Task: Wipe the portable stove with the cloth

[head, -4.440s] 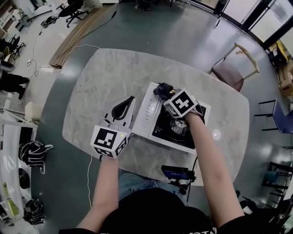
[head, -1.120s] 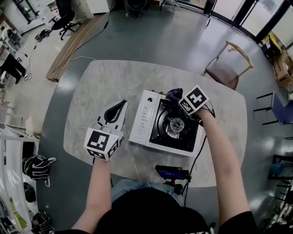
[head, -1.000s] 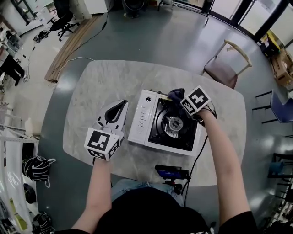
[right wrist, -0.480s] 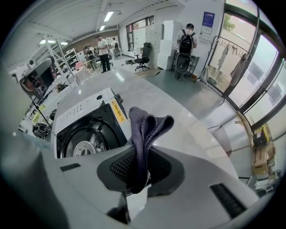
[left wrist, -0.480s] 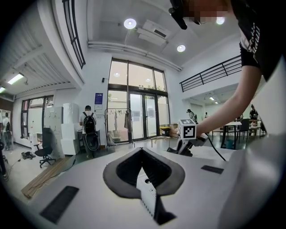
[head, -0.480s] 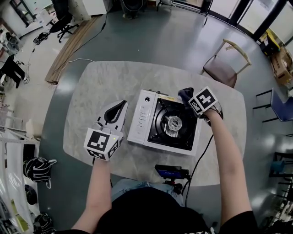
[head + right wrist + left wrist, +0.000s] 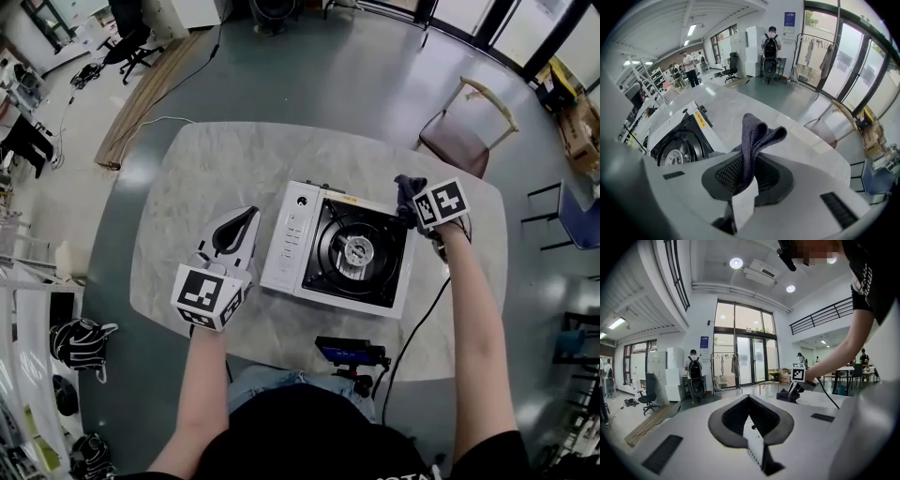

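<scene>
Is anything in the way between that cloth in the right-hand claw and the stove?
Nothing visible. The right gripper, shut on the cloth, sits beside the stove's far right corner, with nothing between them.

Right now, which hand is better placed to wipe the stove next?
Right. The right tool grips the dark grey cloth by the far right corner of the white-and-black portable stove; the left tool is shut and empty, left of the stove.

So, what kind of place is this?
Probably an open office or lab hall, not a kitchen: tall glass doors, an office chair and metal shelving show beyond the marble table.
</scene>
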### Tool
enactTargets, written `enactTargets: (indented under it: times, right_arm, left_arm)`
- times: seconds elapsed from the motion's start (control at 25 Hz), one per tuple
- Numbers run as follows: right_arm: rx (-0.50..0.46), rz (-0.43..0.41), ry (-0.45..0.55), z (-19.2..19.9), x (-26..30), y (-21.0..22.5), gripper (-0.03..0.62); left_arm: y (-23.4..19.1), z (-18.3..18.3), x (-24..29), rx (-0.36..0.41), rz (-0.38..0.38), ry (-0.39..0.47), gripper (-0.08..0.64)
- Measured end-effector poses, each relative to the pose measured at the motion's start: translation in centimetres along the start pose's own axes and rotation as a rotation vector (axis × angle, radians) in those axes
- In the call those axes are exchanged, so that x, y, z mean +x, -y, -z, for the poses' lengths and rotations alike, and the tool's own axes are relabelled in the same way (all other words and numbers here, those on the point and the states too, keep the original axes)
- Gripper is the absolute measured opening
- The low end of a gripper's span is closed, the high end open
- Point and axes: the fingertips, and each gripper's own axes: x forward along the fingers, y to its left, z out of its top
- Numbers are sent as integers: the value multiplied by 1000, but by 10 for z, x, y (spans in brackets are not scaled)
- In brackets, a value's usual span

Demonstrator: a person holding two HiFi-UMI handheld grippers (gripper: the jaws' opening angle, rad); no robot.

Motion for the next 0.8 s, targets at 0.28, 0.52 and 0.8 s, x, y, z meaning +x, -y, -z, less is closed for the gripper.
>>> enactTargets:
  times: [0.28, 0.52, 0.8]
  right_arm:
    - [-9, 79, 1, 18, -12, 25, 64]
    - [52, 15, 89, 24, -28, 20, 64]
    - [148, -82, 114, 35, -15, -10, 64]
  left_arm:
    - [3, 1, 0, -8, -7, 4, 11]
    - [11, 2, 4, -7, 11, 2, 11]
    - [14, -2, 2, 0, 20, 7, 11]
